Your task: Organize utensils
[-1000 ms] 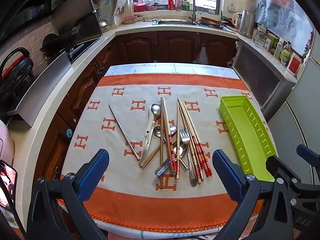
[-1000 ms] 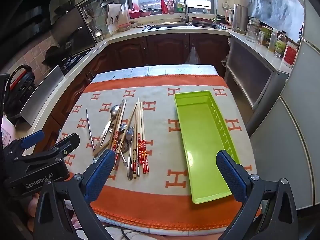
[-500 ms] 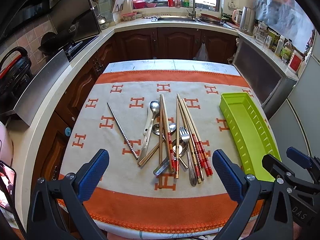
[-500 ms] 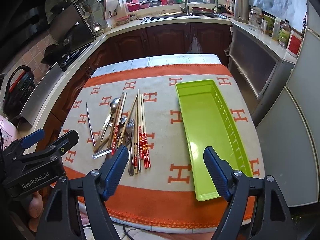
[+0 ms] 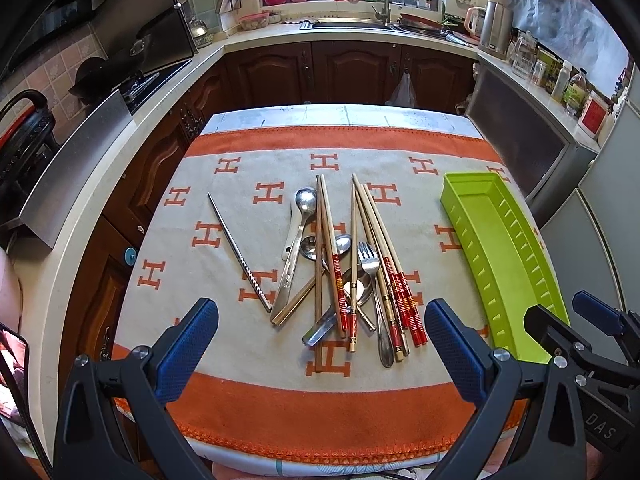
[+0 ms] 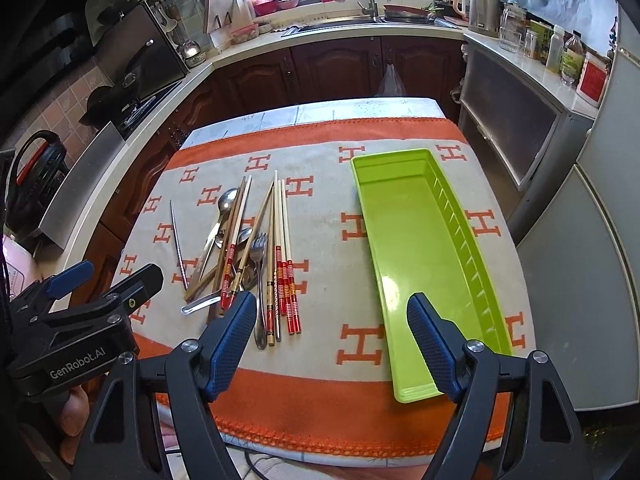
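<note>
A heap of utensils [image 5: 340, 264] lies mid-table: wooden chopsticks with red ends [image 5: 400, 288], steel spoons [image 5: 304, 204], a fork [image 5: 370, 264] and one metal chopstick [image 5: 240, 252] apart on the left. An empty lime-green tray [image 5: 500, 248] lies to their right. My left gripper [image 5: 320, 344] hovers open above the near edge of the heap. My right gripper [image 6: 332, 344] stands open, narrower, above the cloth between the utensils [image 6: 256, 256] and the tray [image 6: 424, 248]. The left gripper's body [image 6: 80, 320] appears at the lower left of the right wrist view.
The table carries a beige and orange cloth [image 5: 320, 400] with H marks. Kitchen counters surround it: a stove [image 5: 132, 80] on the left, a sink [image 5: 360, 24] at the back, bottles and a kettle [image 5: 496, 28] on the right. A grey cabinet [image 6: 580, 280] stands close right.
Both grippers have moved slightly forward and down toward the table. The right gripper's fingers have come closer together but remain open. The utensils and the tray have not moved.
</note>
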`<state>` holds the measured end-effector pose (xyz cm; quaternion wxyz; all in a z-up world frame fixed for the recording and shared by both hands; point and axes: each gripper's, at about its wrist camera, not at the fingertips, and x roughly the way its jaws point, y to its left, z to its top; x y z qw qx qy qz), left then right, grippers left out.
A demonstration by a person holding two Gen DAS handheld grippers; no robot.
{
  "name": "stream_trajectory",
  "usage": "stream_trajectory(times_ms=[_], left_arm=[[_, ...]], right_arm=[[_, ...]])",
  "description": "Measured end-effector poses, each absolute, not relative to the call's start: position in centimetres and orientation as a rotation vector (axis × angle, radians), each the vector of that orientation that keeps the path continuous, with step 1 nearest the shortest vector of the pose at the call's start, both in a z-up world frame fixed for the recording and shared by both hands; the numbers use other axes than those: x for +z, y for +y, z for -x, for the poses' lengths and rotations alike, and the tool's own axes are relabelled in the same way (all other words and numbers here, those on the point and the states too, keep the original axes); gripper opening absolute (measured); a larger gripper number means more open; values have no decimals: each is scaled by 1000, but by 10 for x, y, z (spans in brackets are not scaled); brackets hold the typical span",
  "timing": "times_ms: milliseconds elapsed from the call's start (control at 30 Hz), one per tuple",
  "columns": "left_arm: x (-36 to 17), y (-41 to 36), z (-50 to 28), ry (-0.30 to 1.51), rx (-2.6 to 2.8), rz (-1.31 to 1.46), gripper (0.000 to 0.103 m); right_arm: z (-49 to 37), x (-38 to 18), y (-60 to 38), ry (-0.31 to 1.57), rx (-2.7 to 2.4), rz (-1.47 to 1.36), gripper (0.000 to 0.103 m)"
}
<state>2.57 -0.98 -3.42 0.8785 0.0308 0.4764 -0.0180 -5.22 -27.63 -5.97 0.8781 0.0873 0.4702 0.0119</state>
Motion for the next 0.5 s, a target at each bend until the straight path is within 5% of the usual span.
stream_trajectory(times_ms=[500], left_arm=[[-52,-15,-41,1067,-38,-77,102]], right_arm=[[38,-78,-283,1029,23,-220,80]])
